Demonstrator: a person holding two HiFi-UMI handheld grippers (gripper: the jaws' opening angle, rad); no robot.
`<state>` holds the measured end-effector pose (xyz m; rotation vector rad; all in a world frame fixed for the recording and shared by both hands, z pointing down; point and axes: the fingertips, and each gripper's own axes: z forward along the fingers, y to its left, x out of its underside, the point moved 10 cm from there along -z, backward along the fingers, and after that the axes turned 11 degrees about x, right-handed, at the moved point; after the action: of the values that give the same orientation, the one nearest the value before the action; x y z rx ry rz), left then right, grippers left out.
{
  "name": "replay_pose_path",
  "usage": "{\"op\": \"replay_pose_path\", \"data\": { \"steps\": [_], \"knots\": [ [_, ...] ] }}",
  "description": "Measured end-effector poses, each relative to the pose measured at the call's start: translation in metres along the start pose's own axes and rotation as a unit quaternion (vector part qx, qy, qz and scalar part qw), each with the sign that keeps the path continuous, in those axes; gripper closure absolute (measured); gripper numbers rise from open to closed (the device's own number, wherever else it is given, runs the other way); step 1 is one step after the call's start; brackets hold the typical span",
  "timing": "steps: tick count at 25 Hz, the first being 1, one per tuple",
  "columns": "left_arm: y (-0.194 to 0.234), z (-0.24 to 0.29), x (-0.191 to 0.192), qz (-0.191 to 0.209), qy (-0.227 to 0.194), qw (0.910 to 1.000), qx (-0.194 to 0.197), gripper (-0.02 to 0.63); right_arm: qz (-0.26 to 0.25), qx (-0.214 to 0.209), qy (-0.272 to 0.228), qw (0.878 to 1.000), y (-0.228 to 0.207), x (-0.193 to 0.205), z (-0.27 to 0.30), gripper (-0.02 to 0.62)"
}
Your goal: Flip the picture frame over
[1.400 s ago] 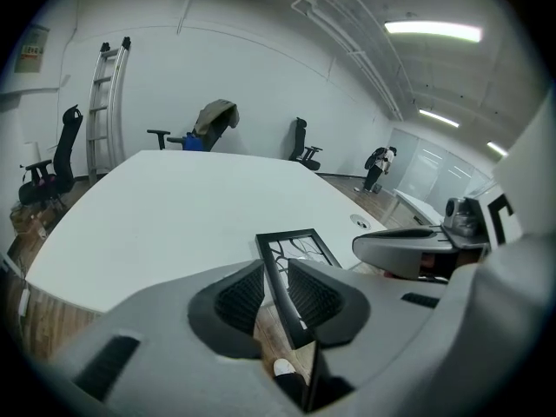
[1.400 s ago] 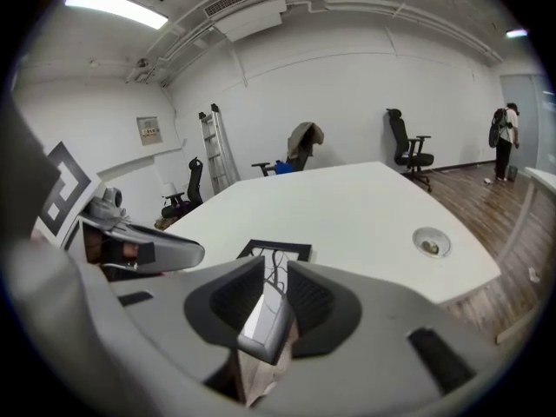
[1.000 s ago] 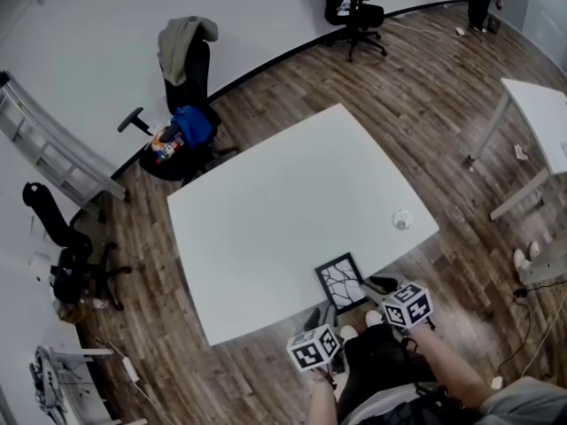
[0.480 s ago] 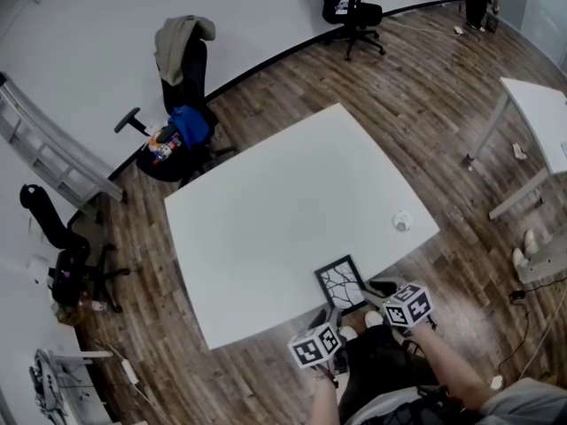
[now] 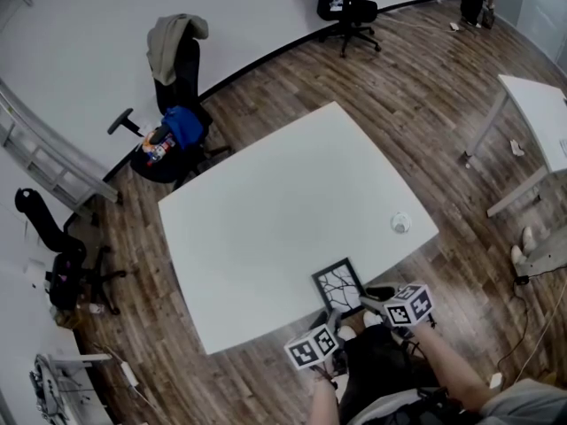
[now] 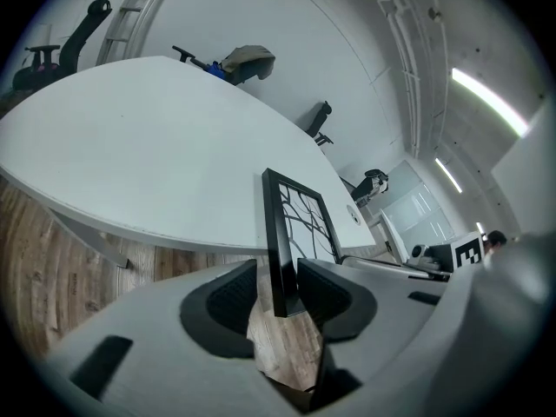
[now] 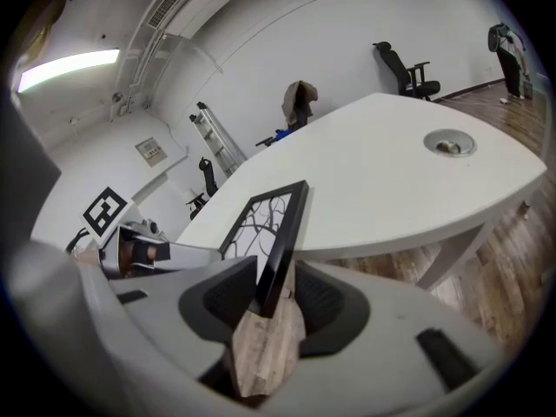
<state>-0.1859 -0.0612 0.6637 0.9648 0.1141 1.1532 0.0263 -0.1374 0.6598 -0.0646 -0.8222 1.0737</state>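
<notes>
A black picture frame (image 5: pixel 337 283) with a branch pattern facing up lies on the white table (image 5: pixel 266 193), its near end over the table's front edge. My left gripper (image 5: pixel 326 317) is at its near left corner and my right gripper (image 5: pixel 365 301) at its near right corner. In the left gripper view the frame's corner (image 6: pixel 300 224) stands between the jaws of the left gripper (image 6: pixel 278 298), with a sliver of floor showing beside it. In the right gripper view the frame (image 7: pixel 261 224) sits loosely between the wide jaws of the right gripper (image 7: pixel 274 294).
A small round disc (image 5: pixel 400 223) lies near the table's right edge. Office chairs (image 5: pixel 177 78) stand beyond the far side, one draped with a jacket. Another white table (image 5: pixel 540 113) is at the right. A person's legs are below the front edge.
Both grippers have sunk slightly at the table's front edge. The frame lies in the same spot.
</notes>
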Motion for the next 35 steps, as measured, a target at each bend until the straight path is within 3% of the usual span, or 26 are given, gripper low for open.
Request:
{"op": "replay_pose_path", "data": {
  "steps": [8,12,21,27,31,35],
  "knots": [
    [0.0,0.006,-0.003,-0.014,0.008,0.9995,0.027,0.466,0.025,-0.035,0.01,0.999,-0.003,-0.001,0.005,0.46],
    [0.001,0.008,-0.006,-0.015,0.01,0.9994,0.03,0.505,0.042,-0.051,0.014,0.998,-0.007,-0.001,0.007,0.459],
    [0.001,0.01,-0.009,-0.026,0.013,0.9992,0.026,0.523,0.029,-0.057,0.008,0.998,-0.011,0.001,0.007,0.459],
    [0.0,0.012,-0.01,-0.03,0.012,0.9991,0.028,0.523,0.069,-0.104,0.012,0.992,-0.017,0.004,0.012,0.459],
    [-0.002,0.013,-0.011,-0.027,0.012,0.9993,0.025,0.523,0.065,-0.101,0.012,0.993,-0.018,0.001,0.01,0.456],
    [-0.005,0.016,-0.009,-0.01,0.018,0.9996,0.021,0.522,0.064,-0.087,0.005,0.994,-0.017,-0.001,0.006,0.494]
  ]
}}
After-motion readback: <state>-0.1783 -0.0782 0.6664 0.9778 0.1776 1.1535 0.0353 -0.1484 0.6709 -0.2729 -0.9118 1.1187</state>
